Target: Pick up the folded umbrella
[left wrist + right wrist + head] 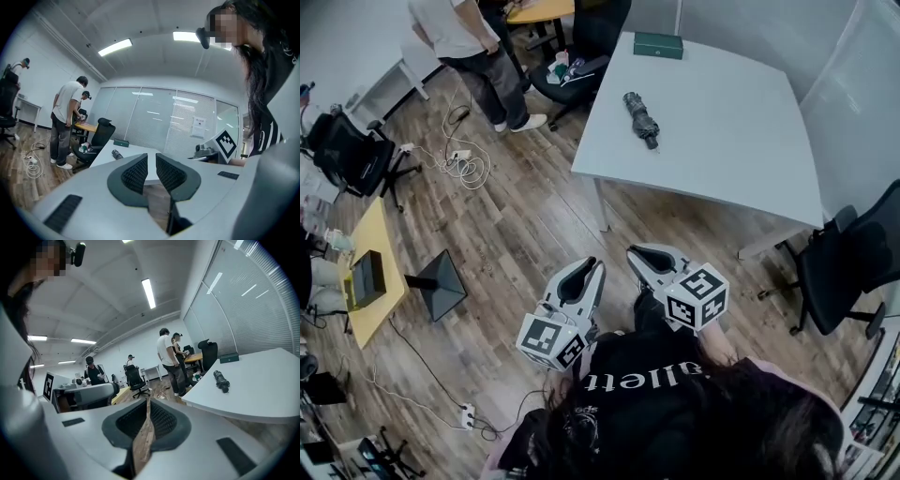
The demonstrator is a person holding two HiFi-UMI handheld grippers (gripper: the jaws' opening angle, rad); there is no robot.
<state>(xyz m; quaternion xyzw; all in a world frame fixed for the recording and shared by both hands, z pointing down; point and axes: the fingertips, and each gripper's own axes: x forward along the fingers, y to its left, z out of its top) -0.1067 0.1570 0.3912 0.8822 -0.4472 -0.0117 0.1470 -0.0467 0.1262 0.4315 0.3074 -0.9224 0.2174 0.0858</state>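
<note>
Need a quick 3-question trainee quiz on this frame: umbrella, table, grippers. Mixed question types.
1. True or false: the right gripper holds the folded umbrella.
2. What else lies on the white table with the umbrella? A) a green box B) a laptop C) a mug
3. Fill in: the right gripper's jaws are ____.

Key
1. False. The umbrella lies on the table, well apart from the gripper.
2. A. The box sits at the table's far edge.
3. Shut, with nothing between them.
</note>
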